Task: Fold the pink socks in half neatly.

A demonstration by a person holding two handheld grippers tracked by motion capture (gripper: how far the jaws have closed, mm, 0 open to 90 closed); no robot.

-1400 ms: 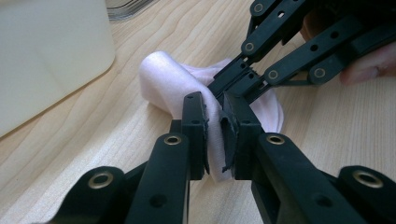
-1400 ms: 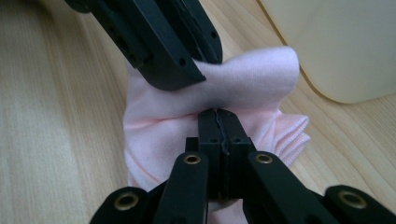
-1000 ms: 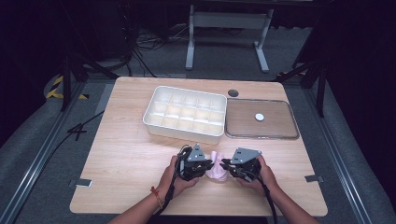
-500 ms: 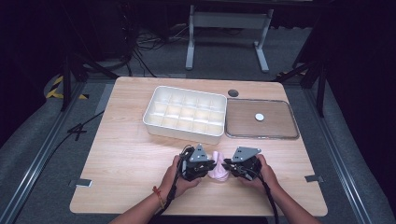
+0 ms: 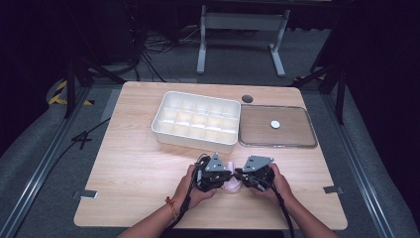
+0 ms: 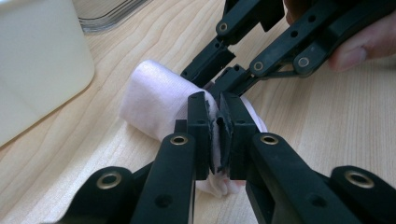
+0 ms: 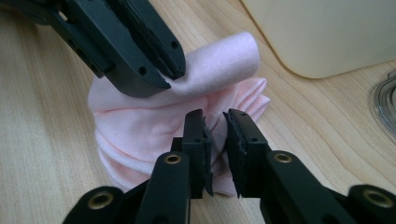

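Lying near the 6 o'clock edge of the wooden table (image 5: 129, 163), just short of the person's hands: a rolled, folded pink cloth (image 5: 232, 184), wedged between the two tools. Left gripper (image 6: 218, 135) at the cloth's 9 o'clock in the high view, jaws pressed together and pinching a fold of the fabric. Right gripper (image 7: 215, 140) at the cloth's 3 o'clock, jaws slightly apart after just easing open a little, a fold of pink cloth between them with a gap at one pad, so no firm pinch there. Both tool tips meeting over the cloth, almost touching. Well apart toward 12 o'clock: a white compartment tray (image 5: 197, 120), and touching its 3 o'clock side a clear lid (image 5: 292, 134) lying flat.
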